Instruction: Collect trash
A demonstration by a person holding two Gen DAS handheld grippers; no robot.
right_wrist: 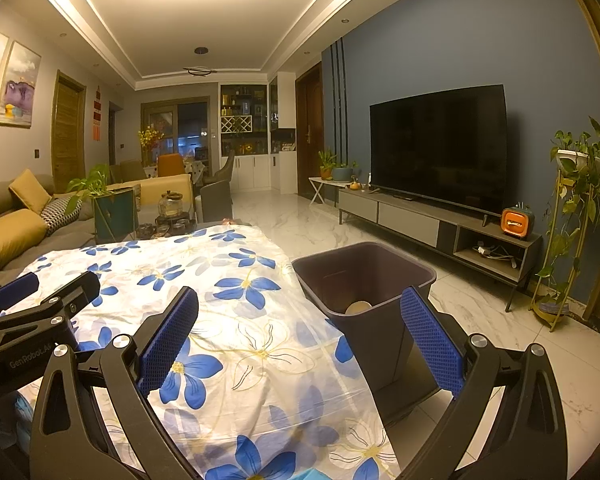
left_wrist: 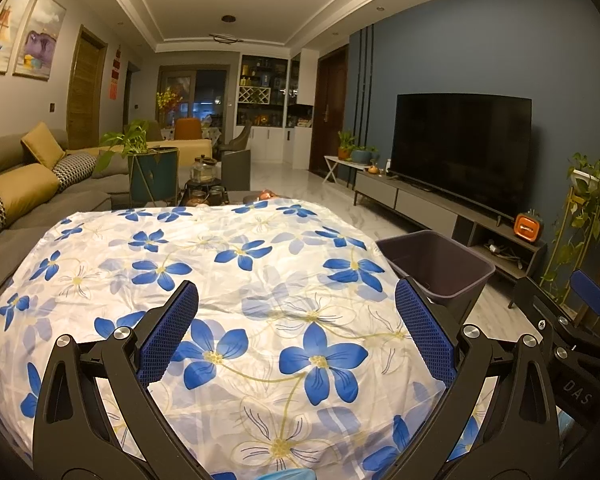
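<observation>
My left gripper point(left_wrist: 296, 292) hangs open over a table draped in a white cloth with blue flowers point(left_wrist: 236, 264), nothing between its blue pads. My right gripper point(right_wrist: 300, 300) is open too, empty, above the table's right edge. A dark purple waste bin point(right_wrist: 364, 276) stands on the floor against that edge, and a pale round piece of trash point(right_wrist: 358, 307) lies inside. The left wrist view shows the bin point(left_wrist: 440, 268) from the side, its bottom hidden. I see no loose trash on the floral cloth point(right_wrist: 204, 320). Each gripper appears in the other's view: right gripper point(left_wrist: 564, 292), left gripper point(right_wrist: 48, 286).
A grey sofa point(left_wrist: 40, 200) with yellow cushions runs along the left. Beyond the table is a low stand with glass jars point(left_wrist: 204, 184). A television point(right_wrist: 440, 144) on a long console lines the right wall, with a plant stand point(right_wrist: 568, 232) beside it. Marble floor point(right_wrist: 500, 340) lies right of the bin.
</observation>
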